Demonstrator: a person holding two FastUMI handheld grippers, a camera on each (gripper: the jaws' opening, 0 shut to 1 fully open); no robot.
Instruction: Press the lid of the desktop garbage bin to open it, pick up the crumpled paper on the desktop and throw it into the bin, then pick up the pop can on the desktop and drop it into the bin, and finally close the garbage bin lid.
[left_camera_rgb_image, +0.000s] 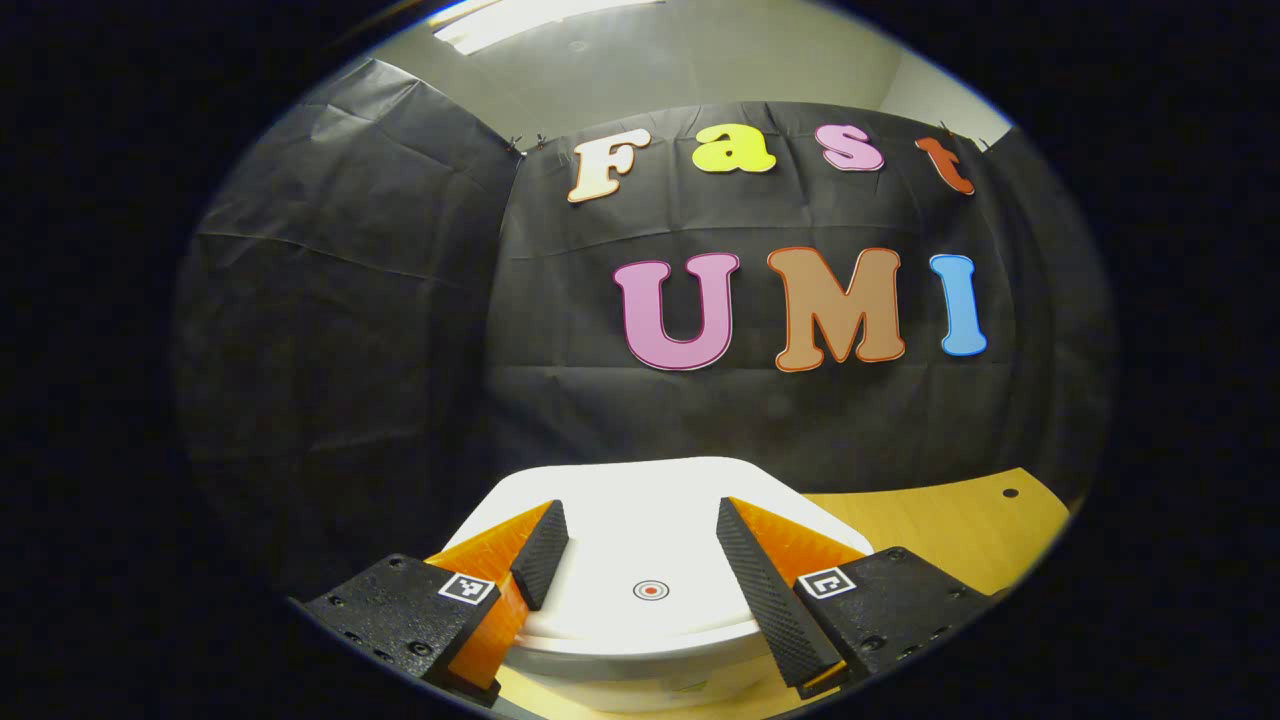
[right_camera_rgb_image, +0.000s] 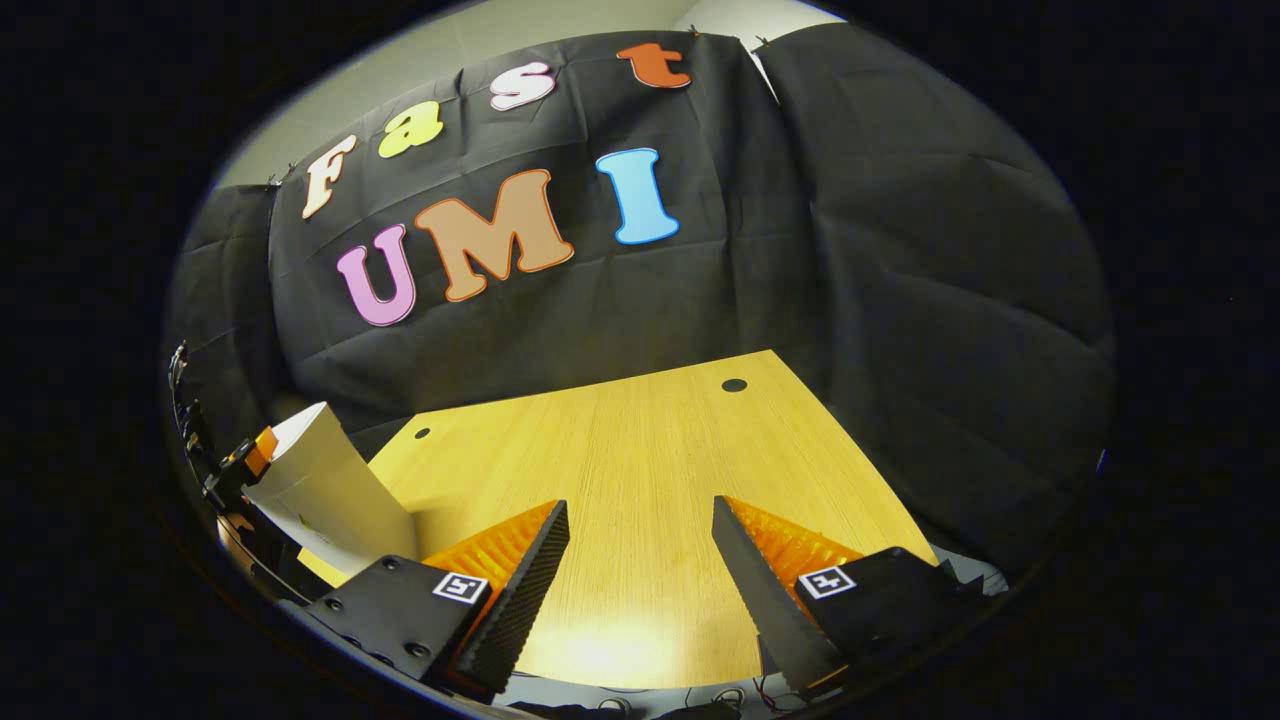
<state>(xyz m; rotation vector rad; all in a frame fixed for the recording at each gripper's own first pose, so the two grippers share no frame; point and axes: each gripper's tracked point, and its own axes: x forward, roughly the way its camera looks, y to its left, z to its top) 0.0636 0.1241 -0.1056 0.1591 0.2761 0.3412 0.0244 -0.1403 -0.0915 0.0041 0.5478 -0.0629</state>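
Left gripper view: my left gripper (left_camera_rgb_image: 640, 560) hangs with its fingers spread apart, holding nothing, just above the white plastic desktop garbage bin (left_camera_rgb_image: 640, 650). The bin's flat white lid (left_camera_rgb_image: 640, 520) lies shut, and its small red-and-white ring mark (left_camera_rgb_image: 651, 591) sits between my fingertips. To the right of the bin runs the light wooden tabletop (left_camera_rgb_image: 950, 520). Right gripper view: the same bin (right_camera_rgb_image: 320, 490) stands at the far left, tilted in the frame, with the other gripper (right_camera_rgb_image: 250, 455) touching or just over its top; I cannot tell which. Right of the bin, my right gripper (right_camera_rgb_image: 640, 560) hovers over bare tabletop (right_camera_rgb_image: 640, 440), fingers apart, empty.
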